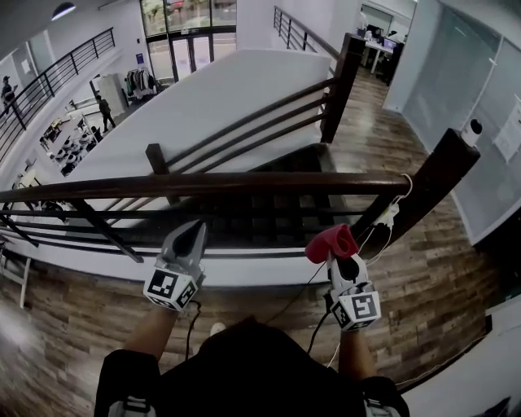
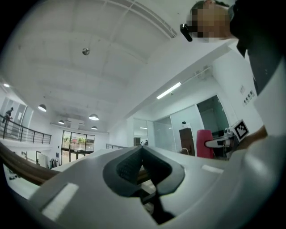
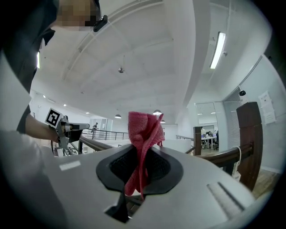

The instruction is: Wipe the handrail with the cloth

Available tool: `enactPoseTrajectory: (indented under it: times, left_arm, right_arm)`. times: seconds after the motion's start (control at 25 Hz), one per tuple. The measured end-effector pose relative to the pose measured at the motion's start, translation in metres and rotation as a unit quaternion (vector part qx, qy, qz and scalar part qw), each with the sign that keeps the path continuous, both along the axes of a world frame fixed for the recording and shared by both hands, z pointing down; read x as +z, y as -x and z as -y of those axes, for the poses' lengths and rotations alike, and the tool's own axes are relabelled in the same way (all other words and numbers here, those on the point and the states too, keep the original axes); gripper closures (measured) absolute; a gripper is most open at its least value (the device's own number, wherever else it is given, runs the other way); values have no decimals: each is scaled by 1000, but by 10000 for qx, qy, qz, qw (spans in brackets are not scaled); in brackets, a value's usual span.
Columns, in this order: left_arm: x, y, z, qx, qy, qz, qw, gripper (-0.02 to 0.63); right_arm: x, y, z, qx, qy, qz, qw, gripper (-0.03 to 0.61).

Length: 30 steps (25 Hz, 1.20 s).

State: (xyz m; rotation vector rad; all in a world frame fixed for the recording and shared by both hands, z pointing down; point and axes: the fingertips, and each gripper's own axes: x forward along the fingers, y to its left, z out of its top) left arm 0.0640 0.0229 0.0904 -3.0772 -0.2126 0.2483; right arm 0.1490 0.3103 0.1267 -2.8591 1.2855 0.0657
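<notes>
1 handrail (image 1: 203,186); R gripper (image 1: 342,261) clamps 1 red cloth (image 1: 331,242), L gripper (image 1: 192,230) clenched empty.

Wood floor (image 1: 81,326), white walls (image 1: 118,20) — glass doors (image 1: 189,53)

Handrail (image 1: 203,186) lies beyond left claw (image 1: 194,230) and right claw (image 1: 340,256) with cloth (image 1: 330,242).

Count, from the head view.
- Grippers: 2, left gripper (image 1: 194,227) and right gripper (image 1: 343,261).
- Marker cubes: 2, left cube (image 1: 172,287) and right cube (image 1: 356,309).
- Red cloth (image 1: 330,241): 1.
- Near handrail (image 1: 203,186): 1.
- Dark wooden posts: 3, right post (image 1: 433,175), far post (image 1: 343,77), short post (image 1: 155,157).
- Distant people: 2, balcony figure (image 1: 7,91) and floor figure (image 1: 104,111).
</notes>
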Motion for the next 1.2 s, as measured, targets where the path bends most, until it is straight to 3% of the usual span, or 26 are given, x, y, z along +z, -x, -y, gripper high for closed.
enactPoseTrajectory:
  times: [0.16,0.36,0.84,1.2]
  left_arm:
    - [5,7,8,89,-231,60,9997,614]
    - [15,21,11,55,-156,66,9998,614]
    - [25,44,35,-163,68,151,9997,614]
    - [27,39,43,-218,206,180,9994,614]
  right_arm:
    - [1,4,15,-44,64,-66,9999,538]
    - [5,11,32,-180,13,-44,9998,538]
    - [30,31,54,-242,448,82,9987,540]
    - [24,22,48,-149,279,119,9994,540]
